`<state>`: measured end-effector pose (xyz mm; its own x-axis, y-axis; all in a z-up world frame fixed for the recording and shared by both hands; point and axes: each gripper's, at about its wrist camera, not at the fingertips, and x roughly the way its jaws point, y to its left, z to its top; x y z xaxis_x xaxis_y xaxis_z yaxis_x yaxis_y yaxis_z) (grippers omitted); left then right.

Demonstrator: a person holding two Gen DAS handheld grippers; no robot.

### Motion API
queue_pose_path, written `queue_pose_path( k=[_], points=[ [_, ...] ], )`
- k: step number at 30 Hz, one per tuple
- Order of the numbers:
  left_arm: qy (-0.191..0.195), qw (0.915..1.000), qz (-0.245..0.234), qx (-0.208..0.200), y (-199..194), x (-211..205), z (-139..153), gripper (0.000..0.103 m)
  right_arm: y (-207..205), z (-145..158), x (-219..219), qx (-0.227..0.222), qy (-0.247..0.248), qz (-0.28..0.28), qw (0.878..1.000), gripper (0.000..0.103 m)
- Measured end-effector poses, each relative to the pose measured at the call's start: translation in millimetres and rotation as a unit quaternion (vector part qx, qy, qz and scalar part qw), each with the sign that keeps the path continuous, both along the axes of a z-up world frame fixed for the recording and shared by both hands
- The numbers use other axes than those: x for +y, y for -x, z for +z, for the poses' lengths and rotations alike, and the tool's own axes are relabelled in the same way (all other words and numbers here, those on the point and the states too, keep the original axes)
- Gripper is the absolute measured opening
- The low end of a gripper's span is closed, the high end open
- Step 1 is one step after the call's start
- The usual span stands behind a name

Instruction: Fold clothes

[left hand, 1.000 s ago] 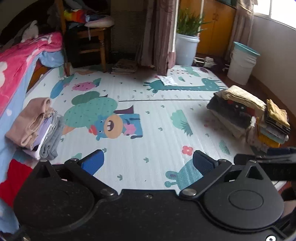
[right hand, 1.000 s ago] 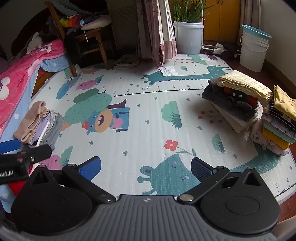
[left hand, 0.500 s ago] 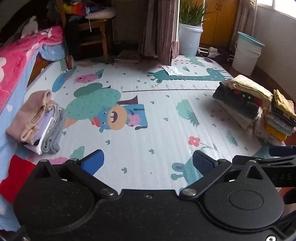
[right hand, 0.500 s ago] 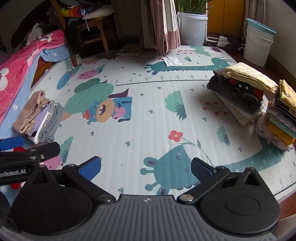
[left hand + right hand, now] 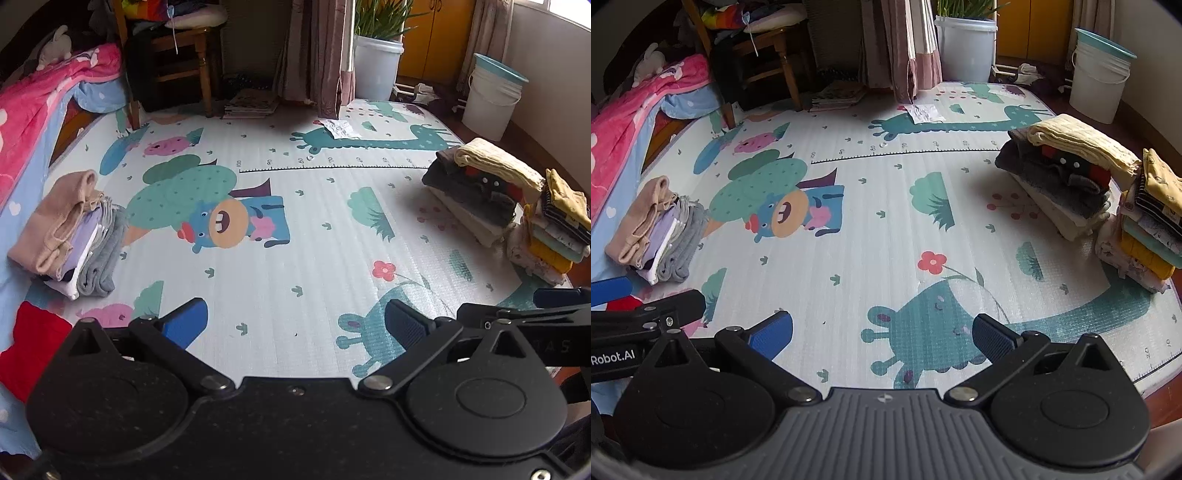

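Both grippers hover over a cartoon play mat (image 5: 295,258) (image 5: 871,236). My left gripper (image 5: 295,325) is open and holds nothing. My right gripper (image 5: 882,332) is also open and empty. A small stack of folded clothes (image 5: 66,232) (image 5: 653,229), beige on top, lies at the mat's left edge. Two taller folded stacks sit at the right: one topped with a cream knit (image 5: 484,184) (image 5: 1071,170), and one topped with mustard cloth (image 5: 557,225) (image 5: 1152,218). A red garment (image 5: 33,339) lies at the near left, beside the left gripper.
A bed with a pink blanket (image 5: 40,96) borders the left. A wooden chair (image 5: 177,62), curtain (image 5: 314,55), plant bucket (image 5: 376,66) and white pail (image 5: 491,96) stand at the back. A paper (image 5: 338,127) lies on the far mat. The mat's middle holds no clothes.
Both grippers have risen or tilted slightly, so the view takes in more of the mat and the stacks sit lower in frame. Nothing was picked up; both stay open.
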<state>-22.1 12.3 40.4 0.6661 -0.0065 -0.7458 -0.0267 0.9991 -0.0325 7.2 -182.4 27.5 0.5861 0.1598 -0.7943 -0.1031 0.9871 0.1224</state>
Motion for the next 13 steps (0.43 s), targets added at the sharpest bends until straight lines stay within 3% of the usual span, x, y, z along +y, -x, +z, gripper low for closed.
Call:
queue_pose_path(
  k=[13],
  points=[
    [0.000, 1.0000, -0.002, -0.002, 3.2, 1.7, 0.1, 0.103, -2.7, -2.4, -0.7, 0.003, 0.000, 0.006, 1.000, 0.103]
  ],
)
